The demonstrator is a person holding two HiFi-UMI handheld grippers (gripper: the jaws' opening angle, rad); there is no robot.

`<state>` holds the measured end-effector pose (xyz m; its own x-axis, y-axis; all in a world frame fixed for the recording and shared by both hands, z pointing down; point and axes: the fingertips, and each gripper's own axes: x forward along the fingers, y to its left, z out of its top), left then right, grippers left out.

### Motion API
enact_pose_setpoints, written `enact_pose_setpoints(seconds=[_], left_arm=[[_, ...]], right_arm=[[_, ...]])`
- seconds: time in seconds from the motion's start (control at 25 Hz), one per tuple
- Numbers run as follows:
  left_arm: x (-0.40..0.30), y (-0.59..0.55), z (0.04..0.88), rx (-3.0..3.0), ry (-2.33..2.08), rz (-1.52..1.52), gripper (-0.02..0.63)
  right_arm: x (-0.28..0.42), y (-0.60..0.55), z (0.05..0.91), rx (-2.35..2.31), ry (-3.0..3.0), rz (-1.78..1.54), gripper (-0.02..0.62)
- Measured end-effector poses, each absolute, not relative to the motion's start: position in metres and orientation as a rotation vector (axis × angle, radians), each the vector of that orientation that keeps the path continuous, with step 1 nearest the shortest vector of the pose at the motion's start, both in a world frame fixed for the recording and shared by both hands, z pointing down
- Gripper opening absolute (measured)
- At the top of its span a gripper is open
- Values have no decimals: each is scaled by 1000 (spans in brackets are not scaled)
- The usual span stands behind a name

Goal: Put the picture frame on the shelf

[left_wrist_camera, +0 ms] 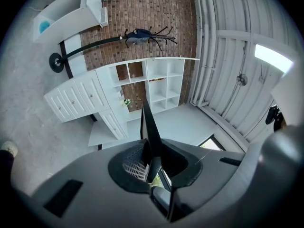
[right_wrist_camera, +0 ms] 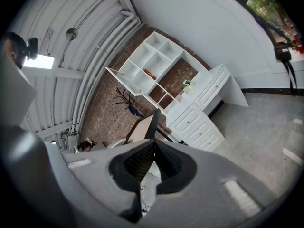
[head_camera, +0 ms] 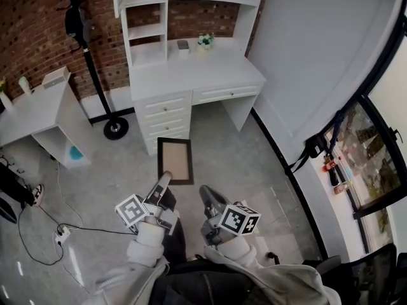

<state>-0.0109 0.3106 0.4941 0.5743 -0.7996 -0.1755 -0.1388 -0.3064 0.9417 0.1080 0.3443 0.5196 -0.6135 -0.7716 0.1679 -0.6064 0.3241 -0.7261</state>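
Note:
A dark-framed picture frame (head_camera: pixel 175 160) with a pale inside hangs flat above the grey floor, in front of the white desk with a shelf unit (head_camera: pixel 147 32). My left gripper (head_camera: pixel 165 178) is shut on the frame's near edge, and my right gripper (head_camera: pixel 205 192) is shut on its near right corner. In the left gripper view the frame (left_wrist_camera: pixel 151 129) stands edge-on between the jaws, with the shelf unit (left_wrist_camera: pixel 161 80) beyond it. In the right gripper view the frame (right_wrist_camera: pixel 142 128) runs into the jaw gap, and the shelf unit (right_wrist_camera: pixel 152 61) lies ahead.
A small plant (head_camera: pixel 205 40) and a little box stand on the desk top. A black coat stand (head_camera: pixel 95 75) rises left of the desk, beside a white side table (head_camera: pixel 38 113). Cables (head_camera: pixel 57 234) lie on the floor at the left. A window (head_camera: pixel 362 151) is on the right.

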Motion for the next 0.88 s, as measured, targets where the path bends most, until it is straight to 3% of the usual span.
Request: enact_pose_setpoints(seconds=[0.88], left_arm=[[-59, 138, 495, 1760, -763, -790, 52]], right_arm=[[74, 169, 509, -1358, 2323, -1151, 0]])
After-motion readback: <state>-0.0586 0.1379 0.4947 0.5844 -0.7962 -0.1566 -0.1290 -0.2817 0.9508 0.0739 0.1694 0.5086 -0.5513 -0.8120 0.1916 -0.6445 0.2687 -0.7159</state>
